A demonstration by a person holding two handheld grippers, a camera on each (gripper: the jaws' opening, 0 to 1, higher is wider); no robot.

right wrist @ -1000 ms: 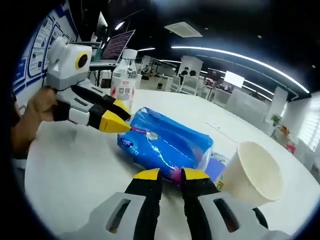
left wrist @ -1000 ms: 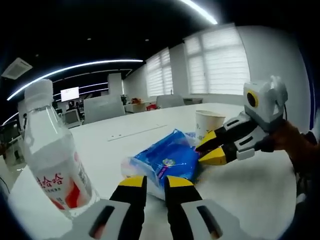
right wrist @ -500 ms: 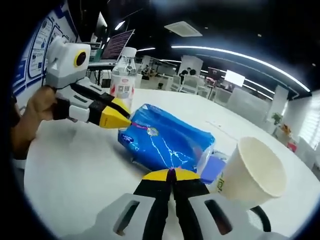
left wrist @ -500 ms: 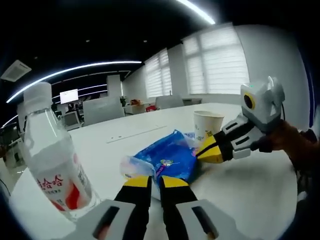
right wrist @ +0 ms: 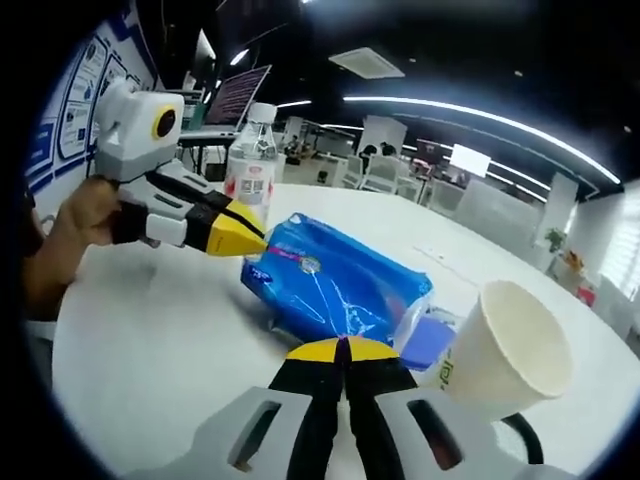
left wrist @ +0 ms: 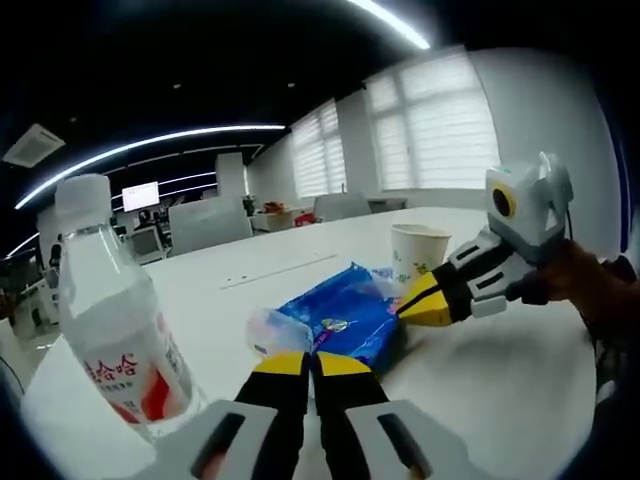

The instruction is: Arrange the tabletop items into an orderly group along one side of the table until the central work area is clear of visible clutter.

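Note:
A blue plastic tissue pack (left wrist: 345,318) (right wrist: 335,285) lies on the white table between both grippers. My left gripper (left wrist: 310,362) is shut on the pack's near clear-wrapped end; in the right gripper view the left gripper (right wrist: 245,232) comes in from the left, pinching that corner. My right gripper (right wrist: 342,349) is shut on the pack's opposite edge, and in the left gripper view the right gripper (left wrist: 425,303) reaches in from the right. A water bottle (left wrist: 115,330) (right wrist: 250,170) stands upright beside the left gripper. A paper cup (left wrist: 418,250) (right wrist: 505,345) stands beside the right gripper.
A flat purple-blue packet (right wrist: 430,338) lies partly under the pack, next to the cup. The white table (left wrist: 500,380) stretches on behind the things. A hand (right wrist: 75,235) holds the left gripper. Desks, chairs and screens stand far behind.
Both grippers went from open, straddling the pack's edges, to shut on them. The pack has shifted a little; bottle and cup stay put.

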